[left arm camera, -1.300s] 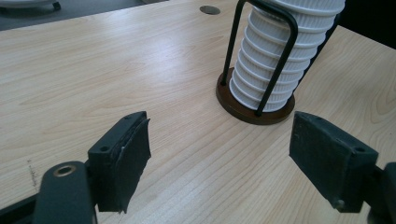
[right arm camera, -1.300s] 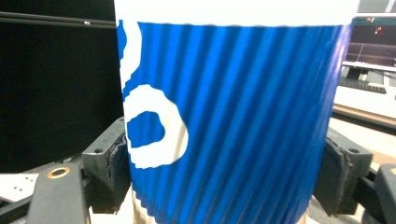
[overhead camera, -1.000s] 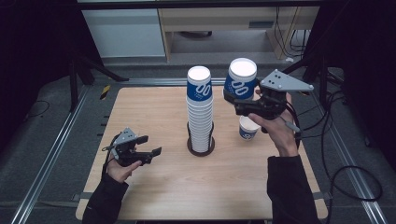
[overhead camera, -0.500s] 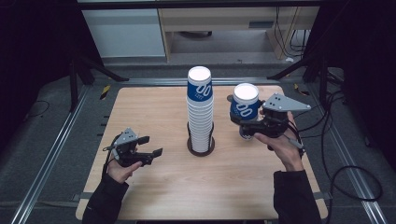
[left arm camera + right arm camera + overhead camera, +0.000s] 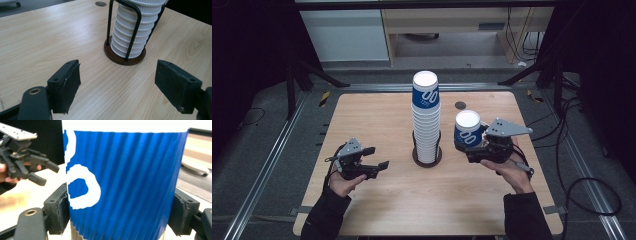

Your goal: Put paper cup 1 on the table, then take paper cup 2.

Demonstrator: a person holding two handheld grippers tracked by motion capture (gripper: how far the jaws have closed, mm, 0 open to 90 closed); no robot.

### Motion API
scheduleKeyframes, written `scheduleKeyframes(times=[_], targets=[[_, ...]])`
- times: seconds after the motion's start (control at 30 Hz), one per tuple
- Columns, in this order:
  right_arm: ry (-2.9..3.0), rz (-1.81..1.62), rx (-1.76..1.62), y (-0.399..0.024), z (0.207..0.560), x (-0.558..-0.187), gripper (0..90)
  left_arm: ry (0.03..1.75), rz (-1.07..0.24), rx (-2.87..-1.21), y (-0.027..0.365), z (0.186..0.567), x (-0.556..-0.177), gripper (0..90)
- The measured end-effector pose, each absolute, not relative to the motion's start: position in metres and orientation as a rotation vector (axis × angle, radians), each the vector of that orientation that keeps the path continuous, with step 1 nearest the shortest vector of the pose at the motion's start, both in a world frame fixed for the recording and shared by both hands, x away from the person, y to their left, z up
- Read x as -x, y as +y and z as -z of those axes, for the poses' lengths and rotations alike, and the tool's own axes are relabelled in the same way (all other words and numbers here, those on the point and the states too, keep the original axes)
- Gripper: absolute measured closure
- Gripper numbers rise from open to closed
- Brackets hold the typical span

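Note:
A tall stack of blue-and-white paper cups [image 5: 426, 120] stands upside down in a black wire holder [image 5: 427, 159] at the table's middle. To its right, my right gripper [image 5: 468, 142] is shut on a single upside-down blue cup [image 5: 468, 131], held low over the table. In the right gripper view both pads press the sides of the blue cup [image 5: 125, 182], and a ribbed pale edge shows just under it. My left gripper [image 5: 378, 157] rests low at the front left, open with nothing between its jaws. From there the cup stack [image 5: 135, 32] rises ahead in the holder [image 5: 117, 58].
The wooden table [image 5: 377, 115] has a small round hole [image 5: 460, 105] behind the held cup. Metal rails run along both sides of the table, and cables lie on the floor at the right. In the right gripper view the left gripper [image 5: 37, 173] shows far off.
My right gripper has come down with the blue cup from beside the stack's top to near the table, over a cup that stood there. The left gripper has kept still.

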State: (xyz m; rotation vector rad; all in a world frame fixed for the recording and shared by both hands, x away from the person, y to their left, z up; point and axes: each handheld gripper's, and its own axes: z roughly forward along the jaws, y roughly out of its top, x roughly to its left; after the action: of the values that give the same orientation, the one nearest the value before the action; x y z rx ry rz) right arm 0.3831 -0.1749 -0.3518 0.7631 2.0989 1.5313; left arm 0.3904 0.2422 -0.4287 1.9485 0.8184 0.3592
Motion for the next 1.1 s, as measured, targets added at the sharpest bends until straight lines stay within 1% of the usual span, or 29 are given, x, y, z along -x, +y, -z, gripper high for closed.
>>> scheduleKeyframes(times=[0.63,1.1], targets=[[2.358,-1.402,-0.583,-0.148,0.392,-0.381,19.9,0.732,-0.290,-1.991,0.228,0.419,-0.381,19.4],[2.516,-1.318,-0.463,-0.110,0.416,-0.381,19.9,0.650,-0.248,-2.010,0.213,0.410,-0.370,18.7]])
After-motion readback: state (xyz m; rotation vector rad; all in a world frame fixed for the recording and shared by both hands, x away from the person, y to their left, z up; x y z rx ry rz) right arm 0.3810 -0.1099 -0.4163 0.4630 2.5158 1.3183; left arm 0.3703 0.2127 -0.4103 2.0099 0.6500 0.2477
